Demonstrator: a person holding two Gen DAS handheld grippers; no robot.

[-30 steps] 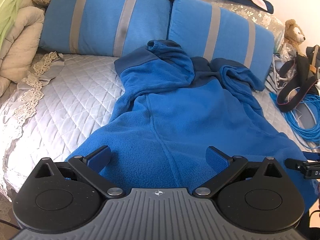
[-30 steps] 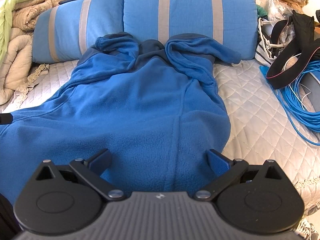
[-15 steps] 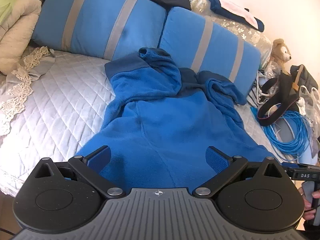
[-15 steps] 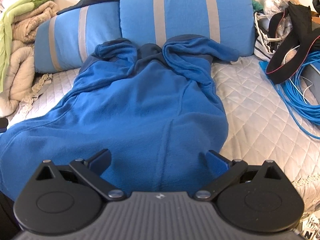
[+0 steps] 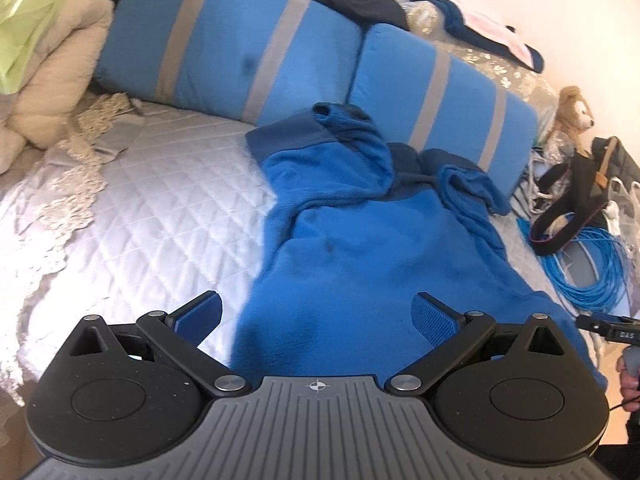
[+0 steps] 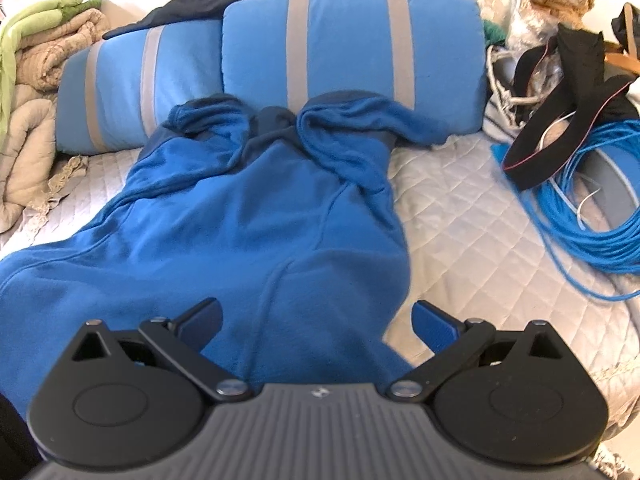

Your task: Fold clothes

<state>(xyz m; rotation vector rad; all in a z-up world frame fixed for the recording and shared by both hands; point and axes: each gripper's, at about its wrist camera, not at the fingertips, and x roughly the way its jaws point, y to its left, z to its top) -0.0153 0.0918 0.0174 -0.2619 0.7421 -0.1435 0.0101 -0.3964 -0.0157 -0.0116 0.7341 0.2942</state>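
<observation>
Fleece top [image 5: 360, 248], thick blue thing, is lying lengthwise down the middle of the bed [image 5: 152, 208], collar end up against the two striped blue pillows [image 5: 240, 44] and hem end down near you. Both sleeves look already flipped in and bunched near the collar, so my guess is you're past the sleeve step and the body fold is next.

Handling-wise it's soft, floppy and a bit bulky. It won't slip much on that quilted cover, but it'll sag and drag if you lift from one point. I'd take hold of the two hem corners, one per claw, pinching through both layers, and carry them up toward the collar.

Your left claw [image 5: 316, 316] is wide apart with nothing in it, sitting right over the garment's left edge, so one finger is over the bare quilt. Your right claw [image 6: 316, 316] is also spread wide and empty, over the right edge near the hem.

Compared with a second ago, the left camera has slid leftward, since both fingers were over blue fabric then. The right one has shifted toward the right edge the same way. The garment itself hasn't budged.

Watch the blue cable coil [image 6: 580, 208] on your right.
</observation>
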